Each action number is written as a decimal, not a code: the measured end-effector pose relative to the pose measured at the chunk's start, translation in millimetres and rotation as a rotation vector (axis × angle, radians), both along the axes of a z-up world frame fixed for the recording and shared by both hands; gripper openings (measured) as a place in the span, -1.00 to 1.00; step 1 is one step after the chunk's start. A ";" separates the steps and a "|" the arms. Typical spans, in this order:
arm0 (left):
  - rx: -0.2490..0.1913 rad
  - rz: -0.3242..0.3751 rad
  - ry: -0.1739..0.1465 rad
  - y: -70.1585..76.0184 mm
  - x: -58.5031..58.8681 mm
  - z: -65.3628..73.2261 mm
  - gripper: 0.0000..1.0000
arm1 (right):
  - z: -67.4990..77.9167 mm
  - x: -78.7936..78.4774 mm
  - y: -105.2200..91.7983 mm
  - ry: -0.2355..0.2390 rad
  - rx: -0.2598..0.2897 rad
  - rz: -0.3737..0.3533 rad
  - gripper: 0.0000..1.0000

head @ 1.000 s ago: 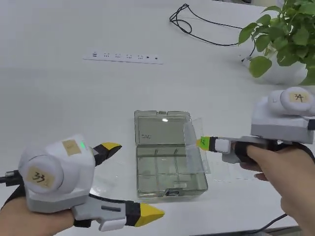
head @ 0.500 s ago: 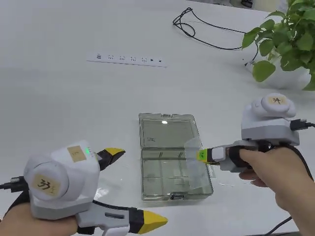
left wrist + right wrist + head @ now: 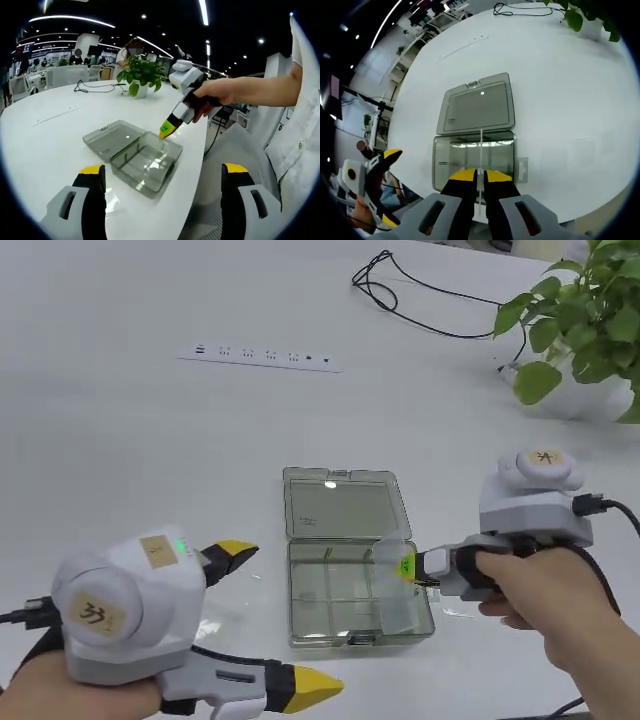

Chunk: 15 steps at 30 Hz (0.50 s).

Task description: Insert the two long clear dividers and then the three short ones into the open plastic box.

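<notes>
The clear divider (image 3: 481, 150) hangs edge-on over the open box (image 3: 345, 505), ready to drop into a slot I can't quite make out. My right tongs (image 3: 480, 174) pinch it tight. My left tongs (image 3: 275, 616) gape empty beside the box, above the worktop (image 3: 150, 440).

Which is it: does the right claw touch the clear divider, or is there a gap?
Touching. The right gripper view shows the right claw shut on the clear divider, its thin edge pinched between the yellow tips.

place: office | cues: white desks (image 3: 40, 145), ceiling lights (image 3: 204, 11), power strip (image 3: 262, 357), potted plant (image 3: 585, 315)
</notes>
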<state>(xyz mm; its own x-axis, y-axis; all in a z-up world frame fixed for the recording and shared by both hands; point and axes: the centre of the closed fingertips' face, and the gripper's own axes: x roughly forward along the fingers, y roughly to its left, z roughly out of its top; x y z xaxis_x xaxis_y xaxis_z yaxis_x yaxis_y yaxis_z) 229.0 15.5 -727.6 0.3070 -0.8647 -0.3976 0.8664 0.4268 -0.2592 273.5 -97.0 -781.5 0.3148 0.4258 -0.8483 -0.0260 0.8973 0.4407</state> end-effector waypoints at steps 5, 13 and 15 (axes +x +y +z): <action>-0.008 0.000 0.003 -1.4 -0.5 1.7 0.96 | -3.3 0.0 -0.9 -0.001 -0.002 -0.004 -0.87; -0.010 0.000 0.009 -2.9 -0.5 1.6 0.95 | -6.6 1.6 -1.6 -0.001 0.001 -0.014 -0.87; -0.010 0.000 0.009 -3.2 -0.4 1.4 0.95 | -7.6 1.6 -1.8 -0.001 0.003 -0.017 -0.87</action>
